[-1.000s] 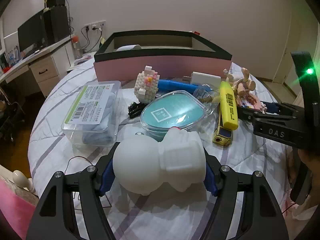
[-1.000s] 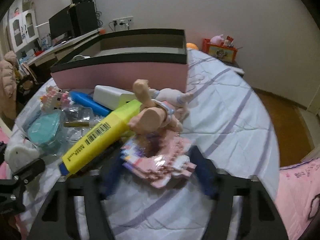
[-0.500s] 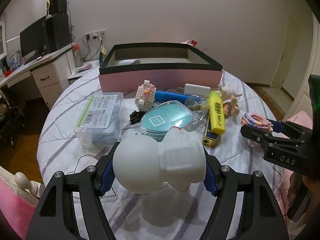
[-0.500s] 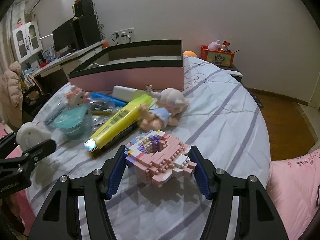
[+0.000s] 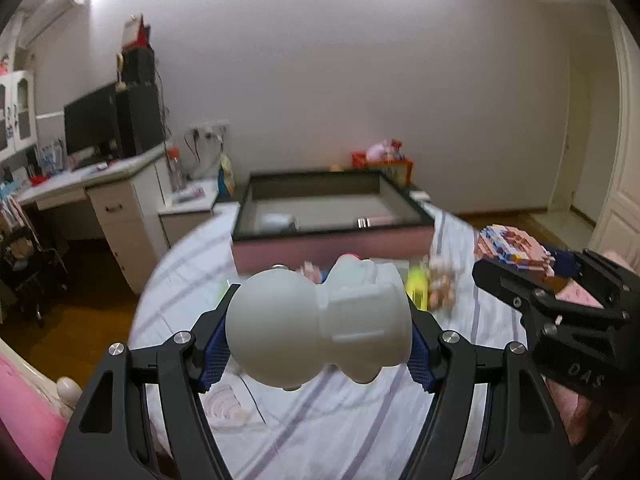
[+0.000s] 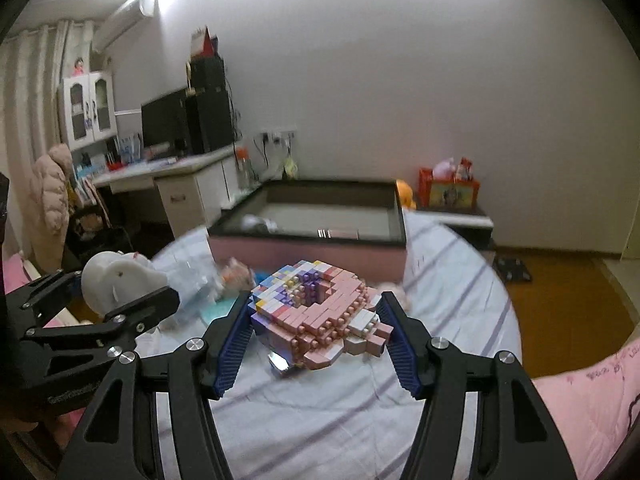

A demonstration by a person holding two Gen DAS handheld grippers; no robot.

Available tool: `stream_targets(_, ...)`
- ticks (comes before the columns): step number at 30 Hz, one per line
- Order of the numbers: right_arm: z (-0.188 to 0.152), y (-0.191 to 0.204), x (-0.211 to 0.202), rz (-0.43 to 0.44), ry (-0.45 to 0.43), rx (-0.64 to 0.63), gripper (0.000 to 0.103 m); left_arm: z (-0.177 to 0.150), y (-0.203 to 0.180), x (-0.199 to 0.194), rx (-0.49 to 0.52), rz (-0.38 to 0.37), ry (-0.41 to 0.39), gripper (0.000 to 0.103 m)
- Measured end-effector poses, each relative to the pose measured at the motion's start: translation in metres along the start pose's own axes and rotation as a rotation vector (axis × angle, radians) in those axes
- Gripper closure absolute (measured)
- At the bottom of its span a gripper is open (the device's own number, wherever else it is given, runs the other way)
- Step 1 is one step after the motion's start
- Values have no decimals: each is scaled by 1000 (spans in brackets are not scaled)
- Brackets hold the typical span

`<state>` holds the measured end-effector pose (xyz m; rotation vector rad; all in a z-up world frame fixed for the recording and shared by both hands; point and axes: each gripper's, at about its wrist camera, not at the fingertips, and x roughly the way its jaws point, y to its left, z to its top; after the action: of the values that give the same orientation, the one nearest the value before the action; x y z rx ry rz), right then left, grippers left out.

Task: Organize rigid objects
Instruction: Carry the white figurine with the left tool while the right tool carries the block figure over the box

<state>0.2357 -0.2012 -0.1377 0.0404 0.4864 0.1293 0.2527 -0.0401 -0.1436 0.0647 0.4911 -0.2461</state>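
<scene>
My left gripper (image 5: pixel 318 334) is shut on a white round-headed figurine (image 5: pixel 320 326), held up above the bed. In the right wrist view the same figurine (image 6: pixel 116 284) shows at the left between the left gripper's black fingers. A pink brick-built model (image 6: pixel 316 312) sits between the blue pads of my right gripper (image 6: pixel 316 322), which is shut on it and lifted off the sheet. That model (image 5: pixel 512 246) also appears at the right of the left wrist view. Ahead stands an open pink box with a dark rim (image 5: pixel 332 236), also seen as the box (image 6: pixel 308 236).
Blurred small items lie on the striped sheet in front of the box: a yellow highlighter (image 5: pixel 416 286), a doll (image 5: pixel 440 284), a clear plastic case (image 6: pixel 192 280). A white desk with monitor (image 5: pixel 96 128) stands left. Pink bedding (image 6: pixel 592 400) lies at the right.
Both grippers have risen and tilted up with their loads: the figurine and the brick model are now well above the bed, and the box and the room wall fill the view.
</scene>
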Motion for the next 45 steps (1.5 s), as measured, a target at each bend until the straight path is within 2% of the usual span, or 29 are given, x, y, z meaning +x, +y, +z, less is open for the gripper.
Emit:
stream_targets(8, 39, 20, -34, -10, -172, -26, 39, 43, 3, -40, 0, 39, -172, 31)
stream_targets(13, 57, 28, -47, -18, -234, -44, 39, 59, 5, -57, 10, 62, -254, 31)
stream_targets(22, 74, 34, -57, -39, -310, -53, 39, 75, 5, -63, 36, 59, -337, 31)
stream_targets(27, 79, 30, -50, -47, -317, -54, 39, 83, 4, -56, 63, 84, -356, 31)
stream_targets(33, 87, 28, -25, -48, -300, -61, 39, 95, 8, -28, 74, 111, -330, 31)
stream_targets(37, 95, 23, 6, -49, -263, -69, 39, 106, 14, 9, 90, 112, -278, 31)
stream_targets(42, 108, 11, 64, -52, -179, -61, 39, 117, 21, 80, 91, 77, -147, 32)
stream_targets(45, 110, 0, 107, -52, -99, -59, 39, 119, 24, 126, 102, 79, -56, 32)
